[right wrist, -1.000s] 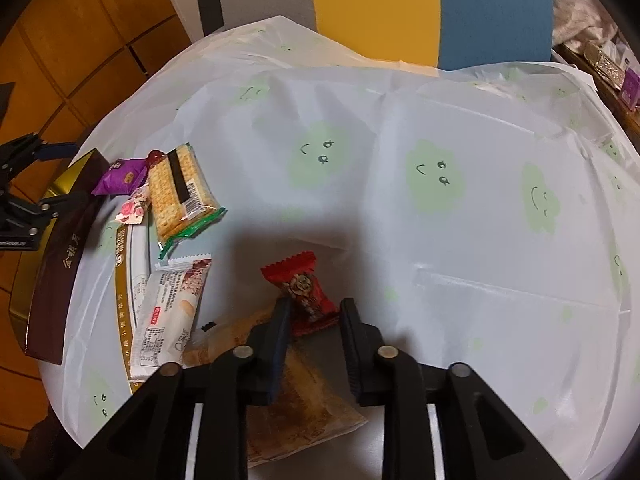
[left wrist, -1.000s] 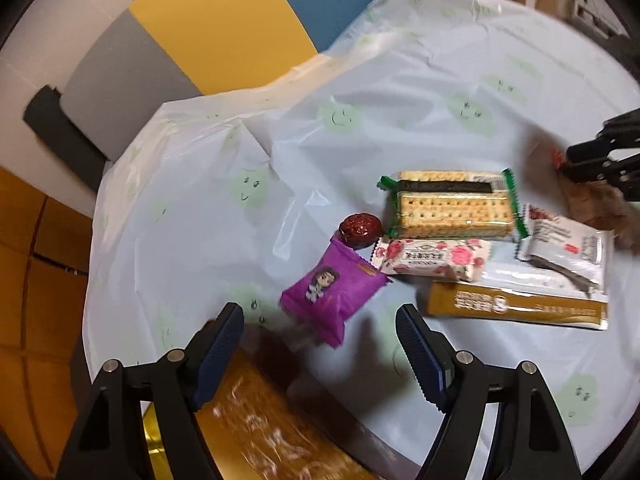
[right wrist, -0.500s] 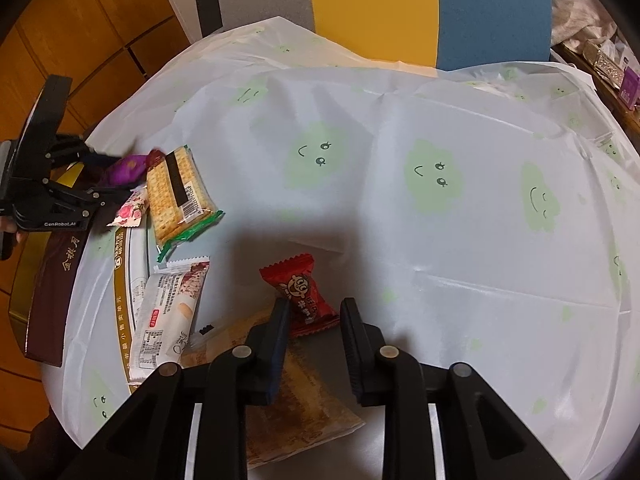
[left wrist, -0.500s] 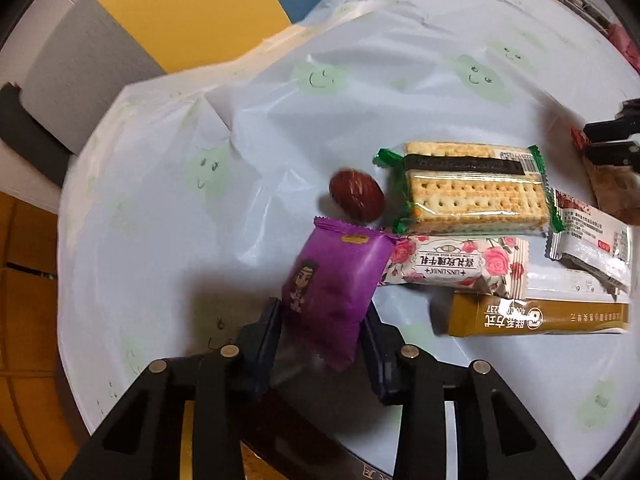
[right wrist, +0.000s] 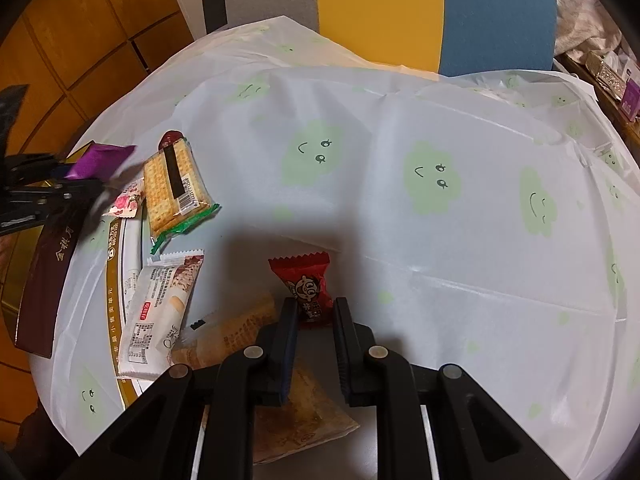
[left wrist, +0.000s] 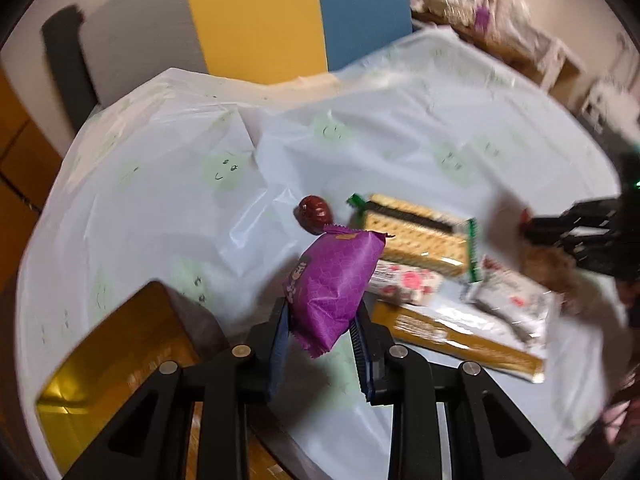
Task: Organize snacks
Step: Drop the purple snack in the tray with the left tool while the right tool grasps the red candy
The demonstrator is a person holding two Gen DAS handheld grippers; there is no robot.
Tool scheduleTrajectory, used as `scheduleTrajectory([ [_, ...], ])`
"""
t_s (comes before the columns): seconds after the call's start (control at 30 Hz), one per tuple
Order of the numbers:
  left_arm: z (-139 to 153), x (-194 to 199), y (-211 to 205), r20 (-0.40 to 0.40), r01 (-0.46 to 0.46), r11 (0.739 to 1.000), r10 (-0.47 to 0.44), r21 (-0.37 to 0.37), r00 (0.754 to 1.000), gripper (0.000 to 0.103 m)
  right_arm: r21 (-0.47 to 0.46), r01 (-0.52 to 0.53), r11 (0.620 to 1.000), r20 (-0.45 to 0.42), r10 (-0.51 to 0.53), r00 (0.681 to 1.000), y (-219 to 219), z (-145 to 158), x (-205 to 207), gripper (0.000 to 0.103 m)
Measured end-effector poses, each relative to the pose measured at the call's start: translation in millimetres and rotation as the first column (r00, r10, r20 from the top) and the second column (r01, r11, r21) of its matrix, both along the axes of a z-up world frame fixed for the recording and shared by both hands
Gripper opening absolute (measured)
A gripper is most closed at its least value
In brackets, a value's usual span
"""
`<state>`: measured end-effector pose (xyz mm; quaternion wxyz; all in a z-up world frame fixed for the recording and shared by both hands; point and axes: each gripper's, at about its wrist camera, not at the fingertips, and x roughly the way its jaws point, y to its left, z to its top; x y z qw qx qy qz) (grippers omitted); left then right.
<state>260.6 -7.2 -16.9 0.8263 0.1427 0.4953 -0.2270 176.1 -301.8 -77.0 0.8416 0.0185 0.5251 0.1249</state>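
Left gripper (left wrist: 320, 324) jaws just closed on purple packet (left wrist: 334, 280); right gripper (right wrist: 314, 320) pinched on red candy (right wrist: 306, 284). Both to be lifted w/o squeezing harder.

Purple snack pack (left wrist: 334, 280) — apparently lifted, tilted.

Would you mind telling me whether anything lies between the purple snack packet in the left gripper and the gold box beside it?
Nothing visible does. The left gripper, whose jaws just closed, holds the purple packet above the tablecloth; the gold box lies open alongside.
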Motion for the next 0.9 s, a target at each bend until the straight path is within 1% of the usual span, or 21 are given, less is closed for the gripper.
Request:
scheduleTrajectory([
  [0.13,18.6,-18.7,7.9,0.011,-0.049,0.995,0.050,-0.081,0.999,0.030,0.020,0.008,1.000,-0.001,-0.008,1.000,-2.9,-0.3,-0.2,0.018],
  [0.2,28.7,-29.7,16.9,0.016,-0.082,0.988,0.085,-0.130,0.996,0.030,0.021,0.007,1.000,0.001,-0.007,1.000,-3.5,-0.3,-0.4,0.018],
  [0.33,48.1,-58.6,41.9,0.034,-0.159,0.965,0.170,-0.210,0.985,0.030,0.032,0.015,0.999,-0.002,-0.015,1.000,-4.1,-0.7,0.0,0.018],
  [0.4,50.3,-68.6,58.7,0.041,-0.219,0.947,0.234,-0.233,0.971,0.030,0.030,0.017,0.999,-0.001,-0.017,1.000,-4.7,-0.7,0.0,0.019],
  [0.47,50.0,-79.5,78.5,0.033,-0.293,0.923,0.311,-0.250,0.950,0.030,0.027,0.019,0.999,0.001,-0.019,1.000,-4.7,-0.6,0.5,0.021],
  [0.5,48.6,-86.1,89.0,0.027,-0.327,0.908,0.346,-0.262,0.938,0.030,0.026,0.020,0.999,0.002,-0.021,1.000,-4.5,-0.3,0.4,0.023],
  [0.53,47.3,-94.1,99.7,0.018,-0.361,0.892,0.380,-0.273,0.925,0.030,0.025,0.022,0.999,0.004,-0.022,1.000,-4.2,0.0,0.4,0.023],
  [0.63,38.2,-116.7,128.5,-0.001,-0.463,0.843,0.482,-0.274,0.876,0.030,0.007,0.022,1.000,0.011,-0.022,1.000,-2.0,0.5,-0.4,0.023],
  [0.7,28.5,-126.5,143.5,-0.033,-0.514,0.813,0.526,-0.275,0.850,0.030,0.004,0.027,1.000,0.019,-0.027,0.999,-0.9,1.0,-1.0,0.027],
  [0.73,23.2,-130.6,149.0,-0.043,-0.534,0.802,0.544,-0.268,0.838,0.030,0.003,0.027,1.000,0.022,-0.027,0.999,-0.7,1.2,-1.1,0.028],
  [0.83,6.0,-137.3,160.5,-0.090,-0.576,0.776,0.574,-0.258,0.814,0.030,-0.006,0.032,0.999,0.034,-0.032,0.999,1.1,0.3,-2.0,0.028],
  [0.9,-4.4,-138.5,160.0,-0.121,-0.591,0.765,0.581,-0.255,0.805,0.030,-0.013,0.033,0.999,0.043,-0.033,0.999,2.1,-0.1,-3.0,0.028],
])
